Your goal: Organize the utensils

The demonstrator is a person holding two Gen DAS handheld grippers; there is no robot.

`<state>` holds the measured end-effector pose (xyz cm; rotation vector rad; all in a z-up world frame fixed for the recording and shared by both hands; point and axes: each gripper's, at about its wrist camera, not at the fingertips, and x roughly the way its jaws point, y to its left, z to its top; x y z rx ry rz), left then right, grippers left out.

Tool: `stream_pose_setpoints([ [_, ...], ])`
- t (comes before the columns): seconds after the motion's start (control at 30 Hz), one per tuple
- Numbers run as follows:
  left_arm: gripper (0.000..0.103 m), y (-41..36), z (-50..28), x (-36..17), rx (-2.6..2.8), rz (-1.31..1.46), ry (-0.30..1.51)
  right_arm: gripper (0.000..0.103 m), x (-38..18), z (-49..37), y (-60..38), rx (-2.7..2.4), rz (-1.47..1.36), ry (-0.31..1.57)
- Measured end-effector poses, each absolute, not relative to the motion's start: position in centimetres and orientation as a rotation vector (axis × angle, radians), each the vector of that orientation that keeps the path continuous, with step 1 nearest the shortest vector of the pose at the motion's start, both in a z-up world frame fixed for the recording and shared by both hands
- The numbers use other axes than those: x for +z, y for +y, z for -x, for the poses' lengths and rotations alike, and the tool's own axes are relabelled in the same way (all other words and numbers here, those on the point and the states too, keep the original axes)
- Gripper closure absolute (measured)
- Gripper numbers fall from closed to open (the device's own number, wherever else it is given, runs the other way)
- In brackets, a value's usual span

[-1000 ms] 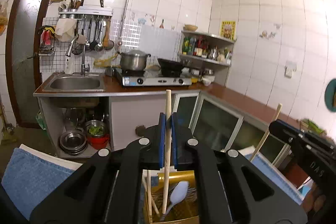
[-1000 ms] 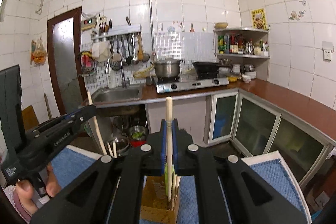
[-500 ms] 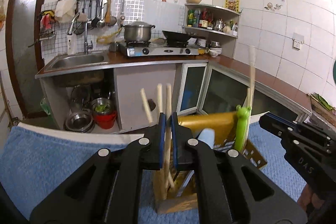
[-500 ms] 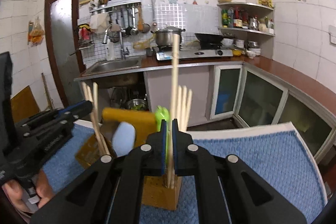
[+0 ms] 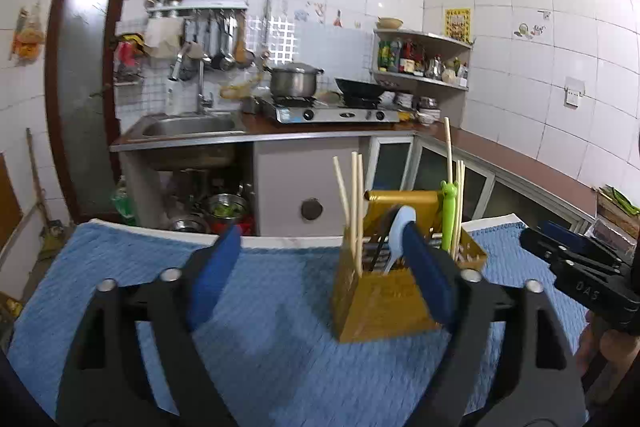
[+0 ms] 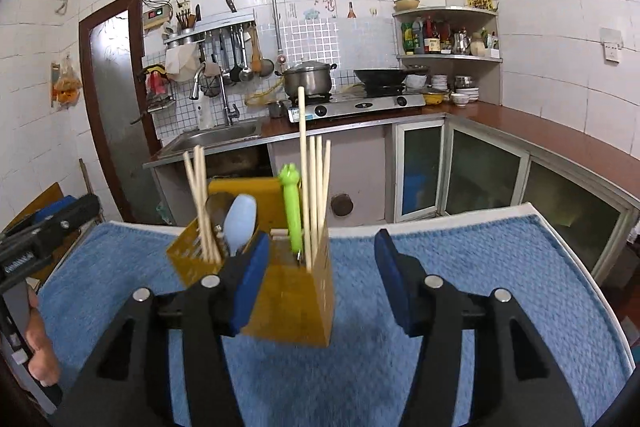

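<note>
Now both empty, left tool (image 5: 320, 267) and right tool (image 6: 320, 275) spread wide, level above blue towel (image 6: 480, 287)

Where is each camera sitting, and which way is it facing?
Left wrist: on the left claw, open, facing the yellow utensil holder on the blue towel; the right claw shows at the right edge.
Right wrist: on the right claw, open, facing the same holder; the left claw shows at the left edge.
Shared: holder, towel, chopsticks, kitchen counter behind.
</note>
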<state>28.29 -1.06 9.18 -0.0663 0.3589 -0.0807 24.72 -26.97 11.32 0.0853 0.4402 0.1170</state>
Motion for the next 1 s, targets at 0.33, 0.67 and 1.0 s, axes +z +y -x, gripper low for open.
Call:
stream_pose_setpoints([
  [0.33,0.005,0.1,-15.9,7.3,0.021,0.009,0.312,0.01,10.7,-12.7,-24.9,0.087,-0.055,0.339],
  [0.67,0.005,0.0,-9.6,2.1,0.064,0.014,0.33,0.004,7.9,-5.0,-22.1,0.074,-0.007,0.306],
  [1.0,0.005,-0.1,-9.5,-0.3,0.092,-0.012,0.314,0.004,5.2,-4.3,-22.7,0.049,-0.036,0.289],
])
